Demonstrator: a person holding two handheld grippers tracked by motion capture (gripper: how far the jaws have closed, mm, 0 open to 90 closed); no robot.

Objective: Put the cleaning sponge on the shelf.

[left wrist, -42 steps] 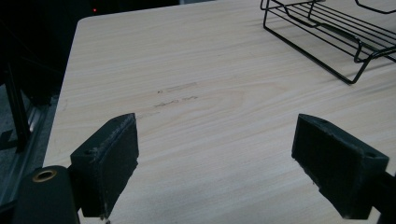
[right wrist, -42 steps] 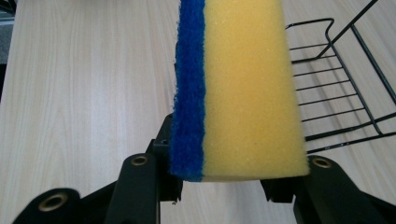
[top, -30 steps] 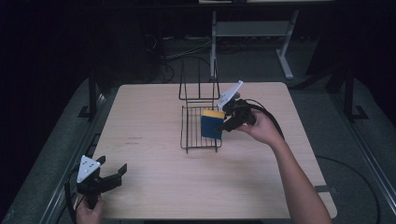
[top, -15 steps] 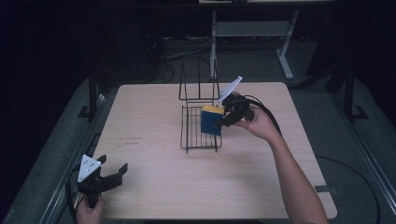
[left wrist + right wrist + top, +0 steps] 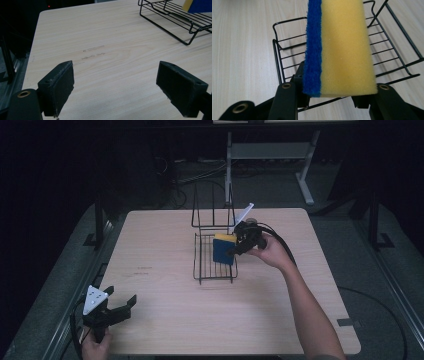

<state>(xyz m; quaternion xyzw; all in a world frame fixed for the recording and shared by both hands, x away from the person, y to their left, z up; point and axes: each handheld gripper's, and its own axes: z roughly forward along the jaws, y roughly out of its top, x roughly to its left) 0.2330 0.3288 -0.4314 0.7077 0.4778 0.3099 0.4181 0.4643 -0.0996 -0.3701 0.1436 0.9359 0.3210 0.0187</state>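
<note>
My right gripper has its jaws clamped on the blue-and-yellow sponge, held over the black wire rack on the bench. I should lower it squarely between the rack's sides before releasing. My left gripper waits, jaws wide.

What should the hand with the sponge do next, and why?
Probably lower the sponge a little further into the wire basket, then let go. The right gripper is shut on the sponge and holds it on edge over the basket's tray, so it seems not yet set down on the wires. The left gripper rests open at the table's near corner, well apart.
</note>
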